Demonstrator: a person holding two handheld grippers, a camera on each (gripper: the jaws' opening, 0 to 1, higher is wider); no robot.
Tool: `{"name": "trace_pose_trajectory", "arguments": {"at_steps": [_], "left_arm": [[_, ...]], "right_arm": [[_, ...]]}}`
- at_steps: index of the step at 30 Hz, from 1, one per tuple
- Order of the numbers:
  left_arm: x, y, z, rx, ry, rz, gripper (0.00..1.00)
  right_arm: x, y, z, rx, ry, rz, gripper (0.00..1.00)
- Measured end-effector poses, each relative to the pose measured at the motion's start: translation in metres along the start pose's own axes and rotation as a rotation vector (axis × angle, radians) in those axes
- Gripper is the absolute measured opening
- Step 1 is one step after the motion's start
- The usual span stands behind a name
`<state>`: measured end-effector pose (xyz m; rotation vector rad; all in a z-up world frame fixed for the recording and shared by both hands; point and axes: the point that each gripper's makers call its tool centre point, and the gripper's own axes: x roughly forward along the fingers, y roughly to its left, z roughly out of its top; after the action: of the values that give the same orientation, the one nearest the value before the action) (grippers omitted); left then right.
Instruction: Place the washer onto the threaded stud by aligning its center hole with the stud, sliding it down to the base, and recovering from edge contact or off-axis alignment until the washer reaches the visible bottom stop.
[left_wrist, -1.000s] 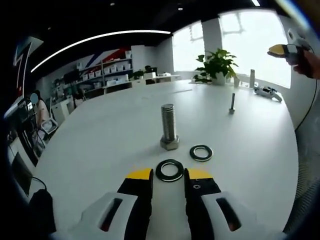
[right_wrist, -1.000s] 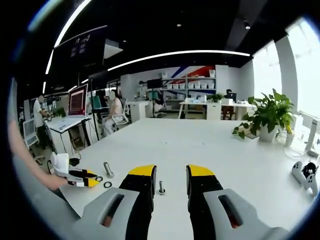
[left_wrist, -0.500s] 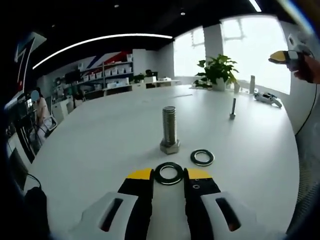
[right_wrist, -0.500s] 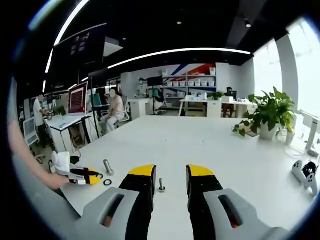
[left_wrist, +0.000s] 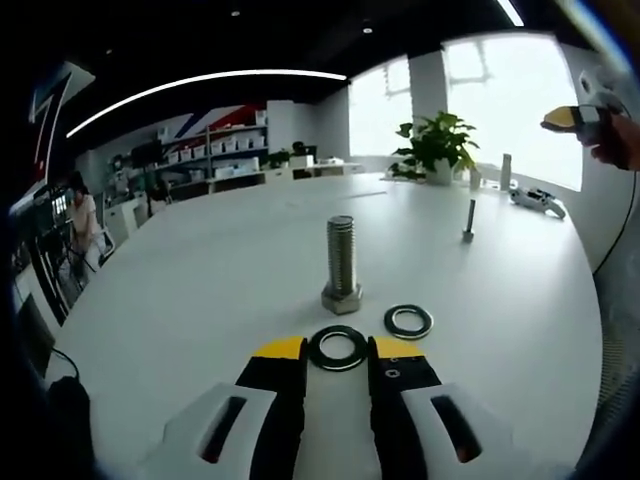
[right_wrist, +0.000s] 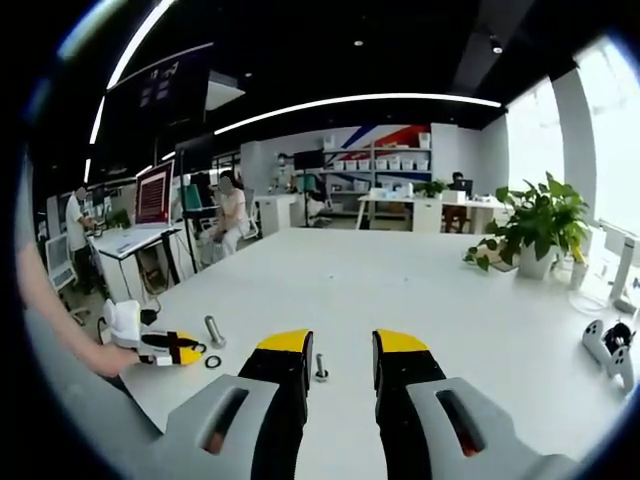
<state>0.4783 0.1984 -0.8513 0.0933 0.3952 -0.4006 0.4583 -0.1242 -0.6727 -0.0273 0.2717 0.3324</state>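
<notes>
A large threaded stud (left_wrist: 341, 262) stands upright on its hex head on the white table (left_wrist: 200, 290). A dark washer (left_wrist: 338, 347) lies flat just in front of it, between the yellow tips of my left gripper (left_wrist: 338, 354), which is open and low over the table. A second washer (left_wrist: 408, 321) lies to the right of the stud. In the right gripper view, the stud (right_wrist: 214, 331) and a washer (right_wrist: 213, 361) are small at the lower left, beside the left gripper (right_wrist: 165, 347). My right gripper (right_wrist: 342, 345) is open and holds nothing.
A small thin bolt (left_wrist: 468, 220) stands further back on the right, also seen between the right jaws as the small bolt (right_wrist: 320, 368). A potted plant (left_wrist: 435, 145) and a white controller (left_wrist: 535, 198) sit at the far edge. People sit at desks (right_wrist: 140, 240) beyond.
My left gripper has crept forward, so the near washer now lies between its tips instead of ahead of them. The right gripper view has barely shifted.
</notes>
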Motion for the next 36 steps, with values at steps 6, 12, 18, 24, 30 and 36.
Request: {"name": "trace_pose_trajectory", "arguments": {"at_steps": [6,12,18,24,30,36], "left_arm": [[-0.002,0.001,0.0,0.008,0.009,0.007,0.22],[-0.004,0.002,-0.002,0.009,0.017,0.015,0.22],[-0.008,0.003,-0.002,0.019,0.018,0.017,0.12],[-0.006,-0.001,-0.005,0.045,0.035,-0.002,0.06],[-0.006,0.005,0.0,0.043,0.017,0.034,0.15],[-0.006,0.012,0.0,0.026,0.015,0.063,0.2]], "right_arm": [[0.0,0.0,0.0,-0.003,0.002,-0.002,0.26],[0.0,0.0,-0.001,-0.006,0.005,-0.002,0.26],[0.0,0.001,-0.001,-0.013,0.006,-0.001,0.26],[0.0,0.001,-0.001,-0.012,0.006,-0.002,0.26],[0.0,0.0,-0.001,-0.012,0.005,-0.003,0.26],[0.001,-0.001,-0.002,-0.016,0.007,-0.007,0.26]]}}
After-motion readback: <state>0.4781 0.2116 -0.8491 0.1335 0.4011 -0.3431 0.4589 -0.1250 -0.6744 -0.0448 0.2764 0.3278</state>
